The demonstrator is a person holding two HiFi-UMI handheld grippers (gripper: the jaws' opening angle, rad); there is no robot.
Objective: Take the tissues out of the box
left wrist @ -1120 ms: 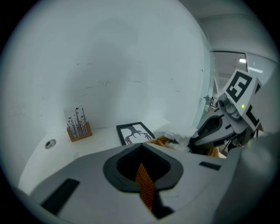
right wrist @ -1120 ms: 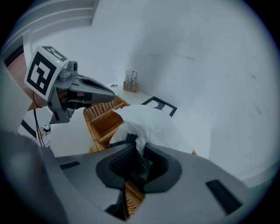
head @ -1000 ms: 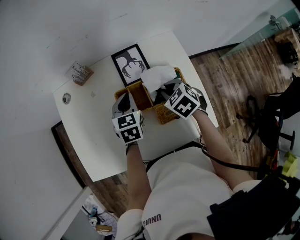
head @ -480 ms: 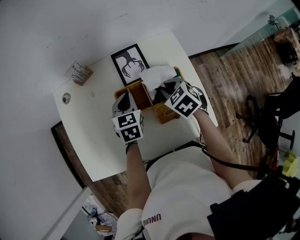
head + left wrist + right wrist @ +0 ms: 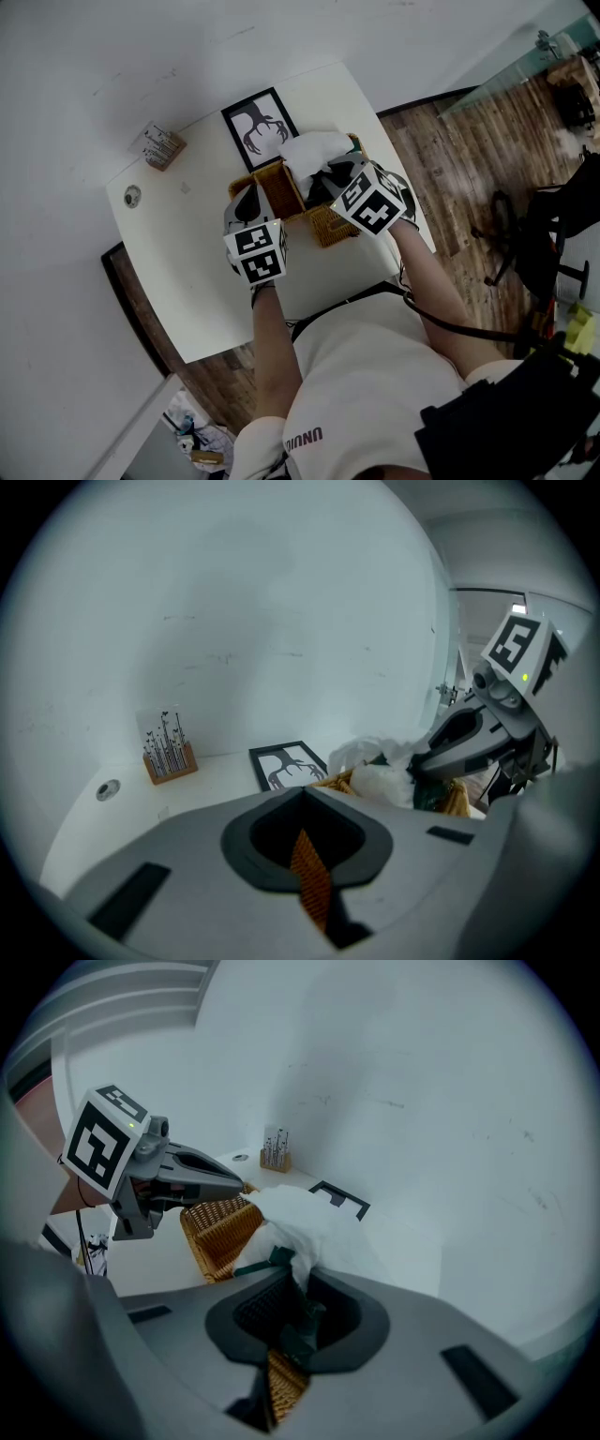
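- Risk 1: the tissues (image 5: 300, 1218) are soft. The right gripper (image 5: 291, 1314) takes only a bunched fold w/ a green bit, so a quick lift may tear the fold or let it slip free, leaving the rest in the box (image 5: 217, 1227).
- Risk 2: the wicker box looks light. If the wad snags on the rim, the box may tip (it stands near an edge of the table (image 5: 178, 281)).
- Risk 3: the left hold is on a thin woven wall; a hard counter-pull may bend it.
- Left gripper (image 5: 305, 855): jaws closed on the box wall, woven strip pinched between them.
- Right gripper: jaws nearly together, clamped on the tissue wad. The wad rises above the box opening, lower part apparently inside.
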